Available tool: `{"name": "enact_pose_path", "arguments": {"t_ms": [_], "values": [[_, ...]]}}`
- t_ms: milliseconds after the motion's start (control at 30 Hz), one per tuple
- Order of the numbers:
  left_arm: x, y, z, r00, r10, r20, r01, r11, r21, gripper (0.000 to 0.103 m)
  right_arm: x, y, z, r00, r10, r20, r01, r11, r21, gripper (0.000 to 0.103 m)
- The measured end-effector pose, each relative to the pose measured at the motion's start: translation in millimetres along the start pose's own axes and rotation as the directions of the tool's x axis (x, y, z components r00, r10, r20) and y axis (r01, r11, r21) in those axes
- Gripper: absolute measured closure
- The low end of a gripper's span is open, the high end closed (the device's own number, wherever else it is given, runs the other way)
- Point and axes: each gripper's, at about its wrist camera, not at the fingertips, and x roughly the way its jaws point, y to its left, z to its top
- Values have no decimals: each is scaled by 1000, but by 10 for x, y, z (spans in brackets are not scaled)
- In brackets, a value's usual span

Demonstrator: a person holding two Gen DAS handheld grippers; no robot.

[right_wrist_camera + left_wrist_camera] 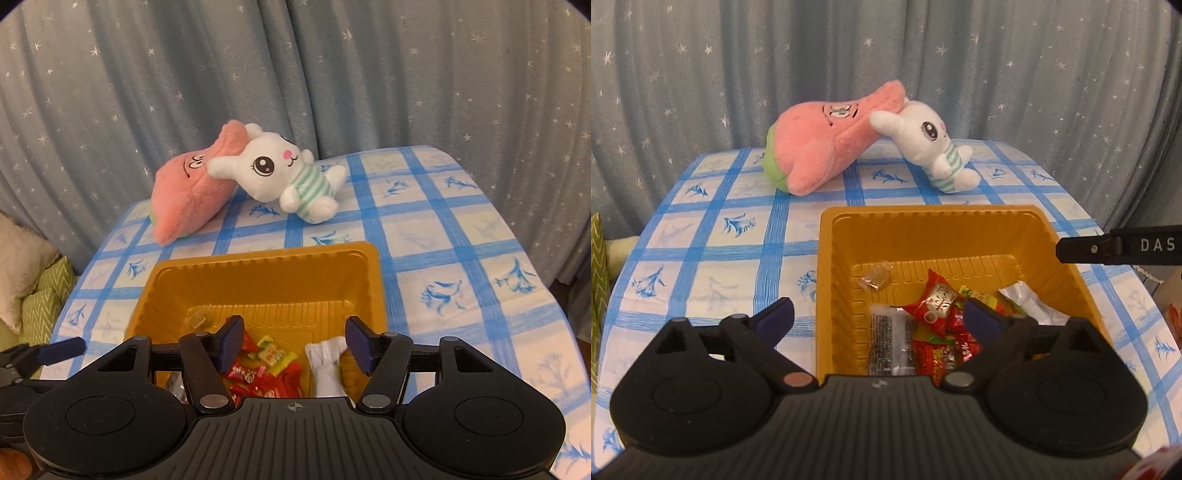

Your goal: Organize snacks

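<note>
Snacks sit piled in a golden-yellow plastic tray (827, 280) on a table covered with a blue-and-white checked cloth (713, 258), grey star-speckled curtains (701, 74) hanging behind. Over on the far left of the table lies a pink plush (820, 147), tipped on its side, and just right of it a white bunny plush (931, 147) in a green-striped shirt leans against it, touching.

Nearer, the left gripper (877, 319) hovers over the tray's near-left corner with its jaws spread wide and nothing between the blue pads; one finger hangs outside the tray wall, the other above the snacks. Inside the tray, from left: a small clear-wrapped brown candy (877, 278) alone near the back, a dark packet (888, 343) lying flat, a heap of red wrappers (936, 306), then a white packet (1030, 302) by the right wall.

Right gripper (291, 341) hangs above the tray's near side, jaws partly parted, pinching nothing, the red wrappers and white packet lying below the gap.
</note>
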Motion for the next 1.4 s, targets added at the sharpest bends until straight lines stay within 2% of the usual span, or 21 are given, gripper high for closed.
{"name": "enact_pose_path", "arguments": {"t_ms": [100,667,1133,1400], "values": [[-137,-41,-4,1000,0,6,0,1000,-7,0,-116,2,-40,1000,-4,-4,4,1000,4,39],[-996,-237,-305,999,13,30,-11,998,-65,0,-952,79,-416,1000,-5,-17,5,1000,-1,14],[-1781,-501,-705,999,13,30,-10,995,-97,0,-1754,193,-899,1000,-20,18,20,999,-27,13],[-2241,-654,-915,998,20,56,-13,993,-120,0,-2161,225,-1202,999,-24,25,25,999,-34,13]]}}
